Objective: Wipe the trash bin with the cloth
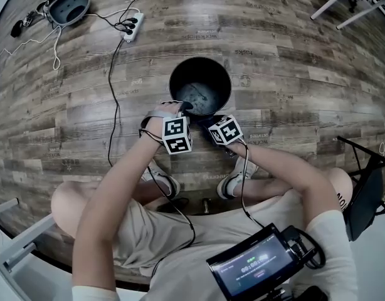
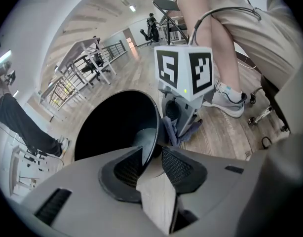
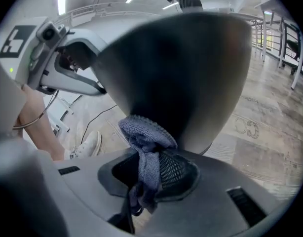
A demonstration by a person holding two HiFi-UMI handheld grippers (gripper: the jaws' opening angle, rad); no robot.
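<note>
In the head view we look down into the black trash bin [image 1: 200, 85] on the wooden floor [image 1: 293, 55], straight ahead of both grippers. The left gripper [image 1: 182, 108] sits at the bin's near rim. The right gripper [image 1: 208, 123] is just beside it on the right, low against the bin's near wall. A white power strip [image 1: 132, 27] lies well beyond the left gripper, past the bin and off to the left. We cannot make out the cloth from up here.

In the left gripper view we see the jaws on either side of the bin's rim, one pad inside the mouth and one outside, clamped on the thin wall. Just beyond the outer jaw stands the right gripper, its marker faces turned toward us. Below it the grey-blue cloth [image 2: 172, 131] bunches against the outside of the bin. A white shoe [image 2: 229, 100] rests on the floor farther off, behind that gripper.

In the right gripper view we see the jaws pinched on the cloth. It rises in a wad between them and touches the bin's dark outer wall directly in front. The left gripper shows up and to the left, at the rim.
</note>
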